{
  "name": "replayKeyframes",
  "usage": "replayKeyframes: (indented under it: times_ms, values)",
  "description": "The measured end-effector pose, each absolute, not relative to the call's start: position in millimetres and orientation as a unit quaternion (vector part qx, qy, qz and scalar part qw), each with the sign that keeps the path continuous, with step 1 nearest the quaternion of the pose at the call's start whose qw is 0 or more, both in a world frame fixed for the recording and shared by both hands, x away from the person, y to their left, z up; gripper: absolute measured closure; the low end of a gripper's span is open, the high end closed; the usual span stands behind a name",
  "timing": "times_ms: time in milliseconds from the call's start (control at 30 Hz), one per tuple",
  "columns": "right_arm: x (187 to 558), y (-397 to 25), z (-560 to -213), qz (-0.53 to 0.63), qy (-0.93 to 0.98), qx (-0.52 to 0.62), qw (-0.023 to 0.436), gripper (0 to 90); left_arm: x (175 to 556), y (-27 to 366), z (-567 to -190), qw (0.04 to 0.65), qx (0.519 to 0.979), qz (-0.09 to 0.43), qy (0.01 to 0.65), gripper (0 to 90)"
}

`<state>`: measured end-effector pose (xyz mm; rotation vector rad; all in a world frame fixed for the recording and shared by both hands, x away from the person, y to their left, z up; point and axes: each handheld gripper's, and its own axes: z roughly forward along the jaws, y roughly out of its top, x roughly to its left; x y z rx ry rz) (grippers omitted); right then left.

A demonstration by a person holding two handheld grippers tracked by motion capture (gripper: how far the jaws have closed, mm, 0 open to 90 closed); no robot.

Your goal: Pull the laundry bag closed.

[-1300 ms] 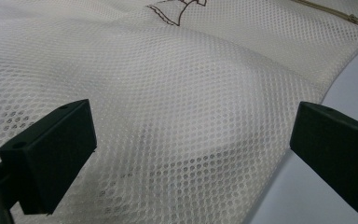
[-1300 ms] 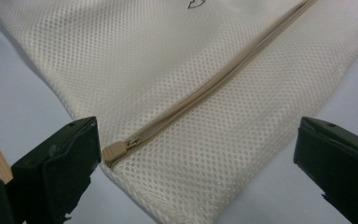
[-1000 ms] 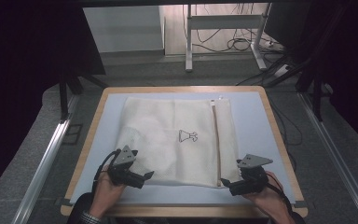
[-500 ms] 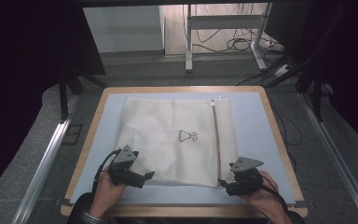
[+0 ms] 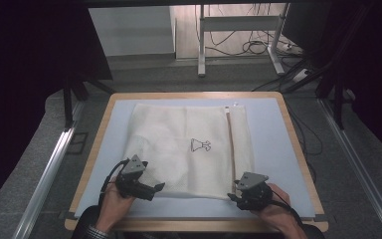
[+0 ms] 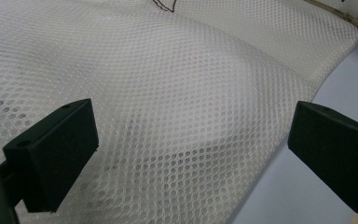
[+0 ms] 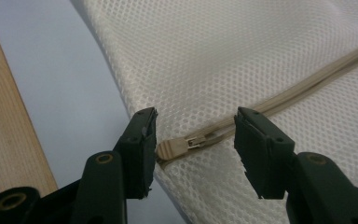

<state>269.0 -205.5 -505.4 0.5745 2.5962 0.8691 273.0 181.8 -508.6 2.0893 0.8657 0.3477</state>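
Right gripper view: right hand-held gripper [image 7: 193, 142] open astride zipper pull [image 7: 173, 149].

- The mesh bag [image 5: 179, 149] is laid on the table [image 5: 288, 149], centred.
- Its zipper [image 5: 230, 149] is found at 3 o'clock.
- The left gripper [image 5: 151, 188] is placed at 7 o'clock, the right gripper [image 5: 238, 195] at 5 o'clock, seemingly over the bag's edge.

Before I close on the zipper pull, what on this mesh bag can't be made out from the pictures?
- Inside of the white mesh laundry bag: every view shows the weave, not what it holds, if anything.
- Small dark printed logo: too small in the high view; cut off by the top edge in the left gripper view.
- Beige zipper's far end: runs off the right gripper view's edge; tiny in the high view.
- Contact between the right gripper's fingers and the beige zipper pull: unclear.
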Motion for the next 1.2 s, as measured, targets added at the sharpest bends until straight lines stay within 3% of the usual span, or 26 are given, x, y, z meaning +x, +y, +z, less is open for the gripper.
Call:
replayKeyframes:
  times_ms: [933,1200]
  values:
    - [269.3,-206.6,-502.6,0.291,0.919,0.192,0.181,83.9,274.0,177.9,-508.4,0.420,0.826,0.129,0.353,0.9]
    - [270.3,-206.6,-504.4,0.288,0.921,0.193,0.177,85.5,276.6,168.5,-508.9,0.425,0.827,0.123,0.347,0.9]
